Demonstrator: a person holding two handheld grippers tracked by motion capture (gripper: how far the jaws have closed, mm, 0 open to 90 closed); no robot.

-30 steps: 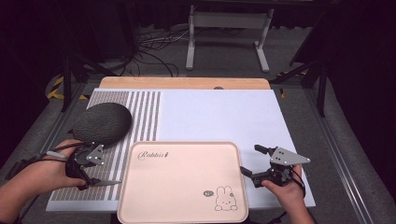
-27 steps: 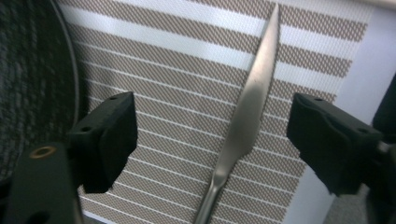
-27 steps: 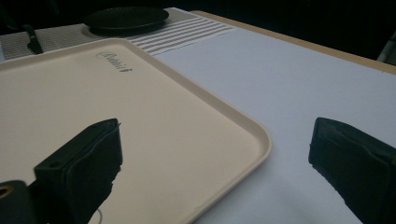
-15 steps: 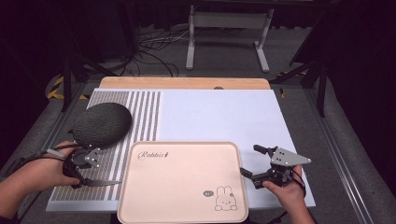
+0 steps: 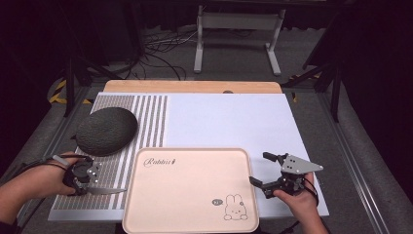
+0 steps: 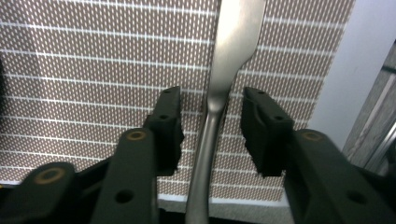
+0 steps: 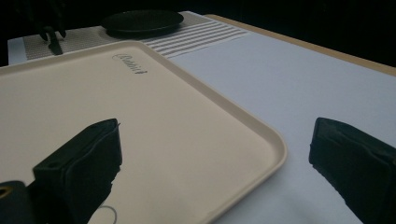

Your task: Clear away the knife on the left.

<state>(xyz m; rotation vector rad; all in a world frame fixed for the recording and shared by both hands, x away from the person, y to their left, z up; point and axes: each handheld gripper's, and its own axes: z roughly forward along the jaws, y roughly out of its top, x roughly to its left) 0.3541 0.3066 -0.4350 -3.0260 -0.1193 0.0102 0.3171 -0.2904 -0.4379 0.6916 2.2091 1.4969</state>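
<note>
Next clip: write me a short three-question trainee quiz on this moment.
1. True or false: the left gripper fingers already press the metal knife.
2. What does the knife lie on: A, striped mat; B, beige tray; C, dark plate?
3. What is printed near the tray's front right corner?

Key: 1 false, gaps show on both sides, though the fingers have just been closing. 2 A. 3 a rabbit.

Left gripper: lower and nearer the striped mat's front edge, jaws narrowing around the metal knife, pads not yet touching.
</note>
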